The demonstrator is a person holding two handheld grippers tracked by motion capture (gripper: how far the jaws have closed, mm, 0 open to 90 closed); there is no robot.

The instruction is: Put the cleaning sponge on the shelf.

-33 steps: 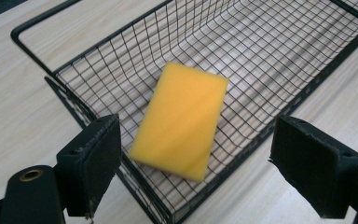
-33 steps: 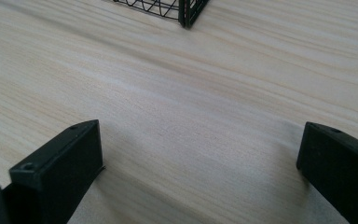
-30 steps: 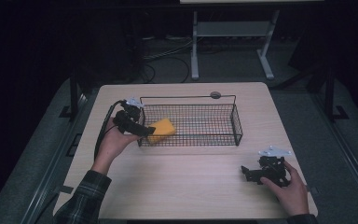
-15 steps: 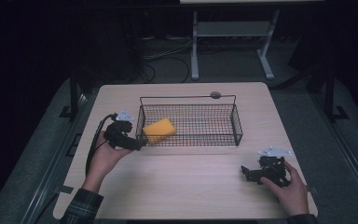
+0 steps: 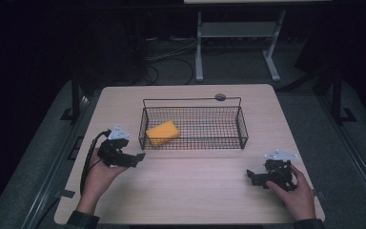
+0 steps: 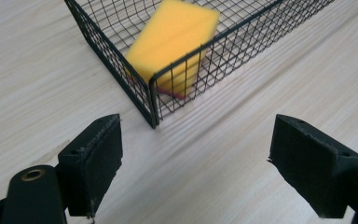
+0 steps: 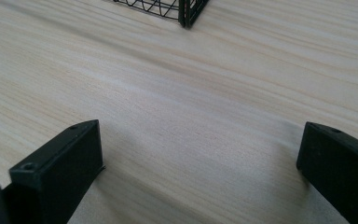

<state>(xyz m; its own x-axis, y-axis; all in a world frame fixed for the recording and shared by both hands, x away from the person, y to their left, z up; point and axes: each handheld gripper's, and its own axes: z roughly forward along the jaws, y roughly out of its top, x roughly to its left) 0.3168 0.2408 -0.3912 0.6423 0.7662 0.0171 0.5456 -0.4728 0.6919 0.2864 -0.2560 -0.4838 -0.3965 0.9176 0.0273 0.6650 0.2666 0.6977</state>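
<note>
Yellow sponge [image 5: 162, 132] lies in wire basket [image 5: 193, 123], left end, long axis running roughly 8 to 2 o'clock. Left gripper [image 5: 137, 158], jaws wide and empty, sits nearer; sponge at its 1 o'clock. Right gripper [image 5: 250, 177] also wide, empty, well apart.

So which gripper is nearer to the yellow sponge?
The left. The left gripper sits just outside the basket corner where the yellow sponge lies; the right gripper rests far off, near the table's front right.
</note>
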